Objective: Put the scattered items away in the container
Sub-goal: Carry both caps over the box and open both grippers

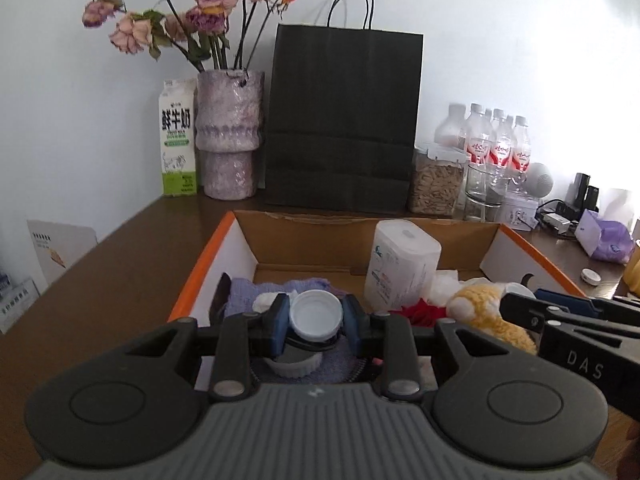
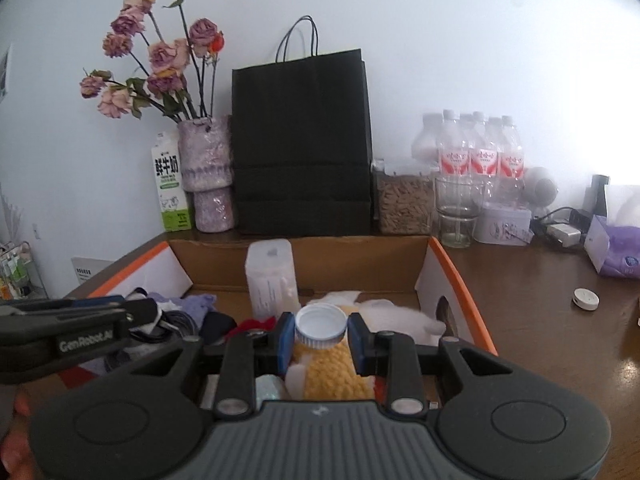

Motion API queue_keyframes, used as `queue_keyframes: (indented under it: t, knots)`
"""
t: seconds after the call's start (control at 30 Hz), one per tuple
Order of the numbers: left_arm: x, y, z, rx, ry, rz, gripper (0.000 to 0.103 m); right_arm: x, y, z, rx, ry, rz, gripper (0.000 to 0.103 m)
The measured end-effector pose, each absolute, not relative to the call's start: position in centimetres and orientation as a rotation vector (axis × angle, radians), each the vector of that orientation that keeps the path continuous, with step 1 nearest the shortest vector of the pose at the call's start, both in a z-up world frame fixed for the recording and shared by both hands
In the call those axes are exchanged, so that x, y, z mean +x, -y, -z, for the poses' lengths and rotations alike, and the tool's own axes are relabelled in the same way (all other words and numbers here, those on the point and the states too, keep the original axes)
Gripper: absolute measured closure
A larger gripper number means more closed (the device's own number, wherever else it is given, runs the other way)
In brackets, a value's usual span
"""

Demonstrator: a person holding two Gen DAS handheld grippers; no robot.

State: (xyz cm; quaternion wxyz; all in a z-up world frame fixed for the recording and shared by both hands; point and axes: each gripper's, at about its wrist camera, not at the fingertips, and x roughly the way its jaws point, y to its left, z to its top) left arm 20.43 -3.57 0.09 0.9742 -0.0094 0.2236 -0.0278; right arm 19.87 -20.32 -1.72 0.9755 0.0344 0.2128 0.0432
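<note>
An open cardboard box with orange edges point(image 1: 208, 256) point(image 2: 456, 276) lies on the brown table. My left gripper point(image 1: 316, 316) is shut on a white bottle cap point(image 1: 316, 314) and holds it above the box's left part, over a purple cloth point(image 1: 248, 292) and a white ramekin point(image 1: 294, 364). My right gripper point(image 2: 320, 336) is shut on another white ribbed cap point(image 2: 320, 326) above a yellow plush toy point(image 2: 328, 376) point(image 1: 492, 312) in the box. A white cotton-swab canister point(image 1: 402, 266) point(image 2: 272, 276) stands in the box. A red cloth point(image 1: 424, 312) lies beside it.
At the back wall stand a black paper bag point(image 1: 344, 120), a vase of dried roses point(image 1: 230, 136), a milk carton point(image 1: 178, 140), a seed jar point(image 1: 436, 184) and water bottles point(image 1: 496, 144). A small white round lid point(image 2: 586, 299) and a purple tissue pack point(image 2: 612, 252) lie on the table right of the box.
</note>
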Motion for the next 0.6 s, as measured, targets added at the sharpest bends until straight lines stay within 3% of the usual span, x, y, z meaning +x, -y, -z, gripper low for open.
queue_keyframes:
  t: [0.3,0.37,0.43,0.47,0.53,0.6]
  knots:
    - [20.1,3.8,0.1,-0.006,-0.436,0.034,0.073,19.4,20.2,1.9,0.054,-0.428,-0.076,0.075]
    - [20.0,3.8,0.1,0.001,-0.421,0.021,0.062,19.2,20.1,1.9,0.045,-0.423,-0.074,0.072]
    - [19.7,3.9,0.0,0.011,-0.400,0.007,0.040,19.1,20.0,1.9,0.035,-0.418,-0.072,0.049]
    - [19.5,4.0,-0.1,0.017,-0.385,-0.001,0.035,19.0,19.9,1.9,0.032,-0.414,-0.069,0.042]
    - [19.2,4.0,-0.3,0.025,-0.355,-0.013,0.012,18.8,19.9,1.8,0.026,-0.398,-0.063,0.015]
    - [18.9,3.9,-0.5,0.029,-0.314,-0.058,0.000,18.6,20.0,1.7,0.025,-0.379,-0.046,0.002]
